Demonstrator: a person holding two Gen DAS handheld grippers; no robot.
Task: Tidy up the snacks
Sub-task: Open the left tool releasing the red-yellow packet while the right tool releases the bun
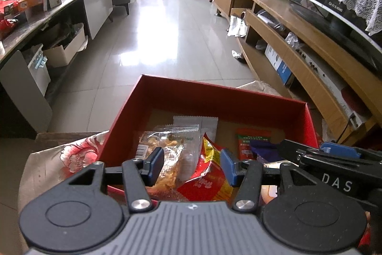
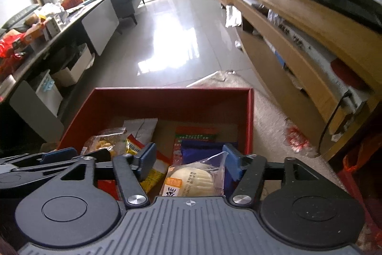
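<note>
Left gripper: right up close, angled down over the near edge of the box, blue pads apart with packets lying below and between them; neither pad visibly presses on anything.
Right gripper: also tilted down into the box, jaws spread, a wrapped bun below the gap and nearer the right pad; no squeeze on the wrapper that can be seen.
Wrapped bun: pale round bun in clear film with an orange label, lying at the near end of the box.
Red box: open-topped, brown cardboard floor, sitting on a flowered cloth.
Clear bag of golden snacks: left side of the box, partly under the left pad.
Red and yellow packet: crumpled, just beside the clear bag, under the left gripper's gap.
Red and green sachet: flat on the box floor, right of centre.
Blue packet: beyond the bun, overlapping the sachet.
White wrapper: furthest back, flat on the floor of the box.
Surroundings: shiny tiled floor, wooden TV stand on the right, cluttered long table on the left.
</note>
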